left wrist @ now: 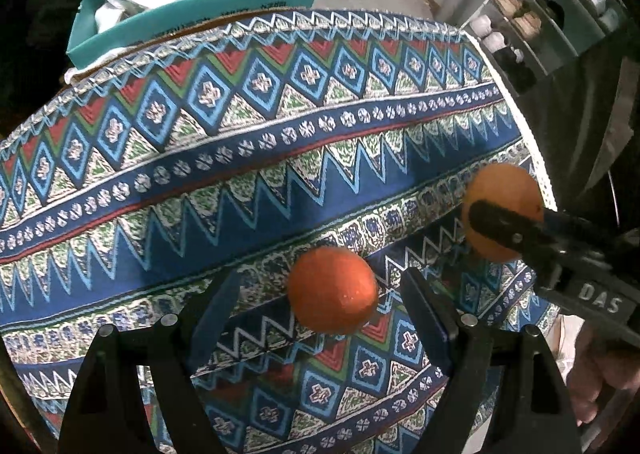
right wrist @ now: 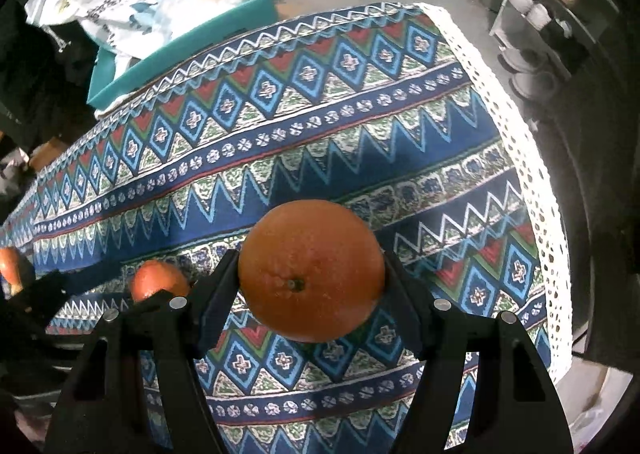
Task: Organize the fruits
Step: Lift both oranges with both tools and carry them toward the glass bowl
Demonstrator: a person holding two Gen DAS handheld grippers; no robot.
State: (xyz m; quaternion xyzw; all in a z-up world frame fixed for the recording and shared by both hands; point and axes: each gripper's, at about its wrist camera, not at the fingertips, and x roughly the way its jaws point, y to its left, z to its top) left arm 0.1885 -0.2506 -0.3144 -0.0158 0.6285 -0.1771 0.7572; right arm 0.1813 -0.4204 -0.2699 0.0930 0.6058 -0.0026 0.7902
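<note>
Two oranges are in play: the right gripper [right wrist: 312, 278] clamps a large orange [right wrist: 311, 270] for carrying, while the left gripper [left wrist: 320, 294], jaws apart, must close on a smaller orange [left wrist: 333, 290].

Third orange [right wrist: 10, 268] cut off at left edge, partly hidden.

Both grippers are built of matte black plastic: the left gripper [left wrist: 324, 294] and the right gripper [right wrist: 312, 274] each carry two flat, blade-like fingers [right wrist: 218, 294] on forked arms pinned with round silver screws. White letters "DAS" are seen printed on the right gripper's body in the left wrist view.
</note>
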